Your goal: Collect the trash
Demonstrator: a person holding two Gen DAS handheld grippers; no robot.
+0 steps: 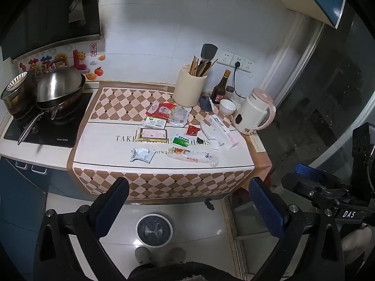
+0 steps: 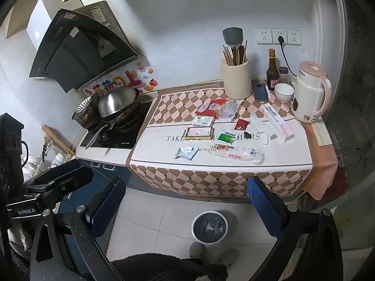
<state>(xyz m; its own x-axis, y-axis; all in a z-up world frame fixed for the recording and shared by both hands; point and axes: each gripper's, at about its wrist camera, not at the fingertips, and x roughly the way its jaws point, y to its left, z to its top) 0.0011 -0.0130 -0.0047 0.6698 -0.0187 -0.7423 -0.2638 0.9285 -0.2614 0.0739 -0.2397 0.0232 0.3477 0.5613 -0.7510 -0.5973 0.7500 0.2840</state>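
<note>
Several pieces of trash lie on the checkered cloth (image 1: 112, 107) of the counter: a silver wrapper (image 1: 142, 155) (image 2: 185, 152), a clear plastic wrapper (image 1: 194, 158) (image 2: 236, 155), a green sachet (image 1: 180, 141) (image 2: 226, 138), a red sachet (image 1: 193, 130) (image 2: 241, 124), a pink packet (image 1: 152, 134) (image 2: 198, 133), a white toothpaste box (image 1: 223, 128) (image 2: 277, 119) and red and clear bags (image 1: 168, 112) (image 2: 220, 109). A round lined trash bin (image 1: 154, 230) (image 2: 209, 227) stands on the floor below. My left gripper (image 1: 187, 208) and right gripper (image 2: 186, 206) are open and empty, held in front of the counter above the floor.
A wok and pots (image 1: 58, 93) (image 2: 117, 107) sit on the cooktop at left. A utensil jar (image 1: 189, 89) (image 2: 235, 79), a phone (image 2: 260, 92), a sauce bottle (image 2: 272, 70), a white bowl (image 2: 284, 92) and a pink-white kettle (image 1: 254, 114) (image 2: 309, 93) stand at the back right.
</note>
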